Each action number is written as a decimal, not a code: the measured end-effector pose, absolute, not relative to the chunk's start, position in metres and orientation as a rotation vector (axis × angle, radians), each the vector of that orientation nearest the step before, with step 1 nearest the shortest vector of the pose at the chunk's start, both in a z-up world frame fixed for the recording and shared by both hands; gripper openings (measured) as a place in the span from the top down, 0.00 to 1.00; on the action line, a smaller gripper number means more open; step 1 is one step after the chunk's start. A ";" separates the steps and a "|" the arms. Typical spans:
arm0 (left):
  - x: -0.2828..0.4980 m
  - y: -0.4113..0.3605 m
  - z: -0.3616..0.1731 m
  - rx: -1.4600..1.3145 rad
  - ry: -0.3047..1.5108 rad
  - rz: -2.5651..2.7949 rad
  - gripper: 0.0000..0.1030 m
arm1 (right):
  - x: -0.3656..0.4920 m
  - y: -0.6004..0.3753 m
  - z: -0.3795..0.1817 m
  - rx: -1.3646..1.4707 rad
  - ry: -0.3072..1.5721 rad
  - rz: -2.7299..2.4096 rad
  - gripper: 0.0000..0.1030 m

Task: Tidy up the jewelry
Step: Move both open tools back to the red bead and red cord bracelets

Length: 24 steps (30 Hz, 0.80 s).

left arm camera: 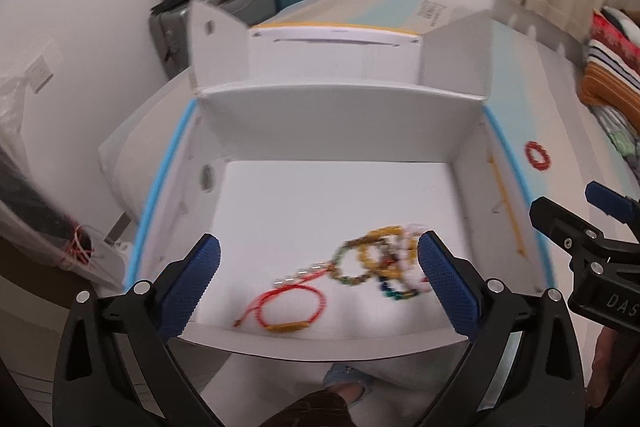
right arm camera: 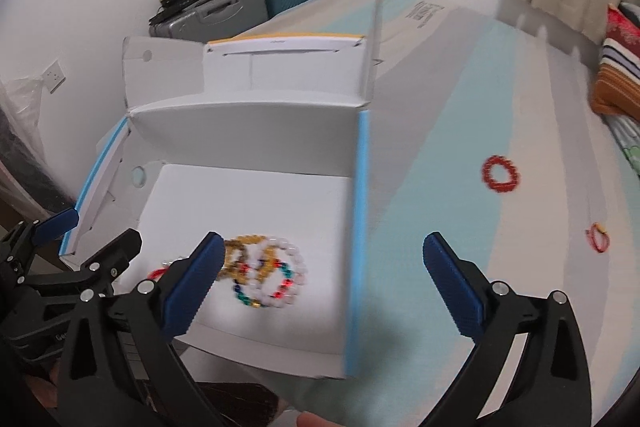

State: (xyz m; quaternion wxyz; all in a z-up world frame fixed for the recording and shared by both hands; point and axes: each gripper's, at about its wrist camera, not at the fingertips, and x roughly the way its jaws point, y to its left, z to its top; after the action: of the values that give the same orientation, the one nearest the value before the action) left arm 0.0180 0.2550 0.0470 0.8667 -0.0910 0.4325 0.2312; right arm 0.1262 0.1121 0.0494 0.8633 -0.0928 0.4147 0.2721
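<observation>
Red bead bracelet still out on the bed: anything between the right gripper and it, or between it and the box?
Gripper path looks clear: the right gripper, open and empty, has only bare sheet before the red bead bracelet. Toward the white box, its blue-edged side wall stands between; the bracelet must go over it.

White box [right arm camera: 248, 131], blue-edged; red bracelet [right arm camera: 500, 174]; multicoloured beads [right arm camera: 264, 273].

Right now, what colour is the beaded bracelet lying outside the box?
Red; the beaded bracelet shows best in the right wrist view.

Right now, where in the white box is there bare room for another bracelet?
The box floor is bare between the back wall and the beaded bracelets. The front is crowded: the beads and the red cord bracelet lie there.
</observation>
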 end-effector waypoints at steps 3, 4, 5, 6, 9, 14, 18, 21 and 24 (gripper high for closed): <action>0.028 0.234 0.054 -0.182 0.886 0.449 0.06 | 0.133 0.090 0.056 -0.176 0.860 0.543 0.07; 0.031 0.228 0.056 -0.180 0.879 0.437 0.06 | 0.136 0.081 0.058 -0.166 0.857 0.531 0.07; 0.035 0.221 0.057 -0.176 0.875 0.428 0.06 | 0.138 0.073 0.060 -0.162 0.855 0.521 0.07; 0.039 0.212 0.059 -0.169 0.871 0.418 0.06 | 0.140 0.065 0.062 -0.159 0.852 0.511 0.07; 0.051 0.190 0.062 -0.152 0.875 0.391 0.06 | 0.145 0.038 0.068 -0.141 0.842 0.479 0.07; 0.073 0.152 0.064 -0.128 0.874 0.349 0.06 | 0.153 -0.008 0.074 -0.118 0.828 0.422 0.07; 0.094 0.113 0.064 -0.096 0.867 0.295 0.06 | 0.162 -0.050 0.074 -0.101 0.819 0.366 0.07; 0.109 0.090 0.060 -0.076 0.866 0.263 0.06 | 0.171 -0.080 0.069 -0.084 0.829 0.336 0.07; 0.128 0.068 0.054 -0.069 0.868 0.226 0.06 | 0.182 -0.105 0.067 -0.088 0.822 0.287 0.07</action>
State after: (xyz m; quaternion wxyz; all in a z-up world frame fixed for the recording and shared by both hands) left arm 0.1277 0.0680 0.0544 0.9006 -0.0333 0.4194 0.1090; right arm 0.1819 -0.1051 0.0675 0.9059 -0.0424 0.3978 0.1391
